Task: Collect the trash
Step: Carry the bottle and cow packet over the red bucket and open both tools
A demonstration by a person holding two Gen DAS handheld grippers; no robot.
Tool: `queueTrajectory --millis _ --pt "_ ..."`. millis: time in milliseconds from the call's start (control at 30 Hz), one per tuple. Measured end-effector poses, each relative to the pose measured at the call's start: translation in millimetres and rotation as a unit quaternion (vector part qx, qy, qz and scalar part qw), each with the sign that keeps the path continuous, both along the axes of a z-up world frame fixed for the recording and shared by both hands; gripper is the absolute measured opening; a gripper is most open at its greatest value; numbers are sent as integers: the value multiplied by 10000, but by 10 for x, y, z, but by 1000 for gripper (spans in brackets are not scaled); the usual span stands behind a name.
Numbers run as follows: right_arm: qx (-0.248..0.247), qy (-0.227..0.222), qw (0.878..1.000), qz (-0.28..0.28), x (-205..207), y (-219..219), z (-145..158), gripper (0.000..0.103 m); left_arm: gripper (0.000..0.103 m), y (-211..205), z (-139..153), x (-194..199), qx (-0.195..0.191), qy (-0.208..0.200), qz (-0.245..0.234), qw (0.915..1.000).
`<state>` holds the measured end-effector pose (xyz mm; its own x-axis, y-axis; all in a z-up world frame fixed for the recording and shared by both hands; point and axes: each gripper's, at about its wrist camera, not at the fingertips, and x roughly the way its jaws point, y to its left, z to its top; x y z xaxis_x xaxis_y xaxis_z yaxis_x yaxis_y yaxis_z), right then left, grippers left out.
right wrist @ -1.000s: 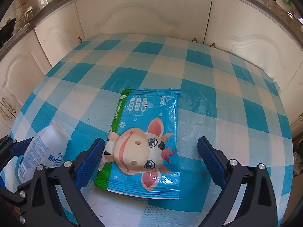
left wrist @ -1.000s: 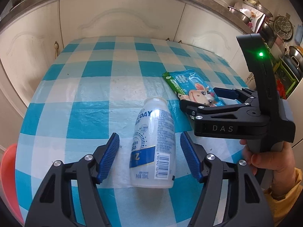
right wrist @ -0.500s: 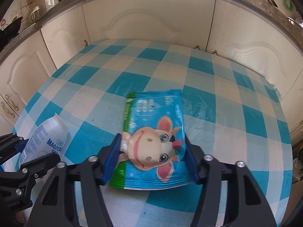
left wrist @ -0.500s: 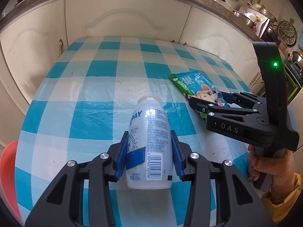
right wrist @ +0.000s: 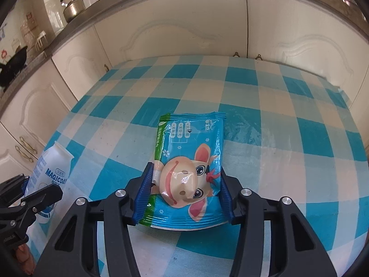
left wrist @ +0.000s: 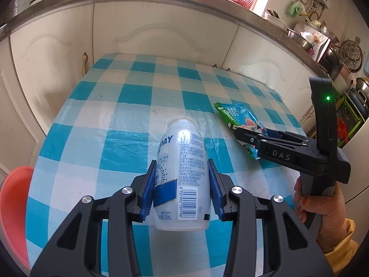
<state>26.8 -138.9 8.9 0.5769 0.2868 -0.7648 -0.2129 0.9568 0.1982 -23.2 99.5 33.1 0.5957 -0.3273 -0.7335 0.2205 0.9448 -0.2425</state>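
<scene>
1. Left wrist view: the left gripper (left wrist: 182,192) has its blue pads pressed on both flanks of a white plastic drink bottle (left wrist: 183,175). The bottle's neck points toward 12 o'clock and its base toward the camera. The grip sits low on the body, near the barcode, probably because the straight wall there gives the pads a flat seat.

2. Same view: the bottle hangs over the blue-and-white checked tablecloth (left wrist: 120,120), and I cannot tell whether its base touches the cloth. At 3 o'clock the right gripper (left wrist: 250,139) reaches in from the side, fingers pinched on a cartoon snack packet (left wrist: 239,117). At 9 o'clock, past the table's edge, sits a coral-red plastic rim (left wrist: 11,207). It may be the bin, though too little shows to be sure.

3. Right wrist view: the right gripper (right wrist: 184,197) is narrowed on the snack packet (right wrist: 191,157), pads biting its two long edges near the lower end. The film bows upward between them, so the squeeze is what gives the limp packet some stiffness. Its far end points to 12 o'clock above the tablecloth (right wrist: 265,120).

4. Same view: at 9 o'clock the drink bottle (right wrist: 49,168) shows with the left gripper (right wrist: 23,198) around it. Both pieces seem held ready to be carried off together.
</scene>
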Motion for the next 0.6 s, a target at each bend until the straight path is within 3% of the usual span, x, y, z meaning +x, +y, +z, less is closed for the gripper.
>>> queueTrajectory --millis 233,600 --pt "751 33 9970 -190 5 -251 37 48 43 209 19 -59 -194 38 219 9996" --pt "1152 -21 9932 -179 -12 -312 102 47 43 481 14 -137 -347 62 457 9983"
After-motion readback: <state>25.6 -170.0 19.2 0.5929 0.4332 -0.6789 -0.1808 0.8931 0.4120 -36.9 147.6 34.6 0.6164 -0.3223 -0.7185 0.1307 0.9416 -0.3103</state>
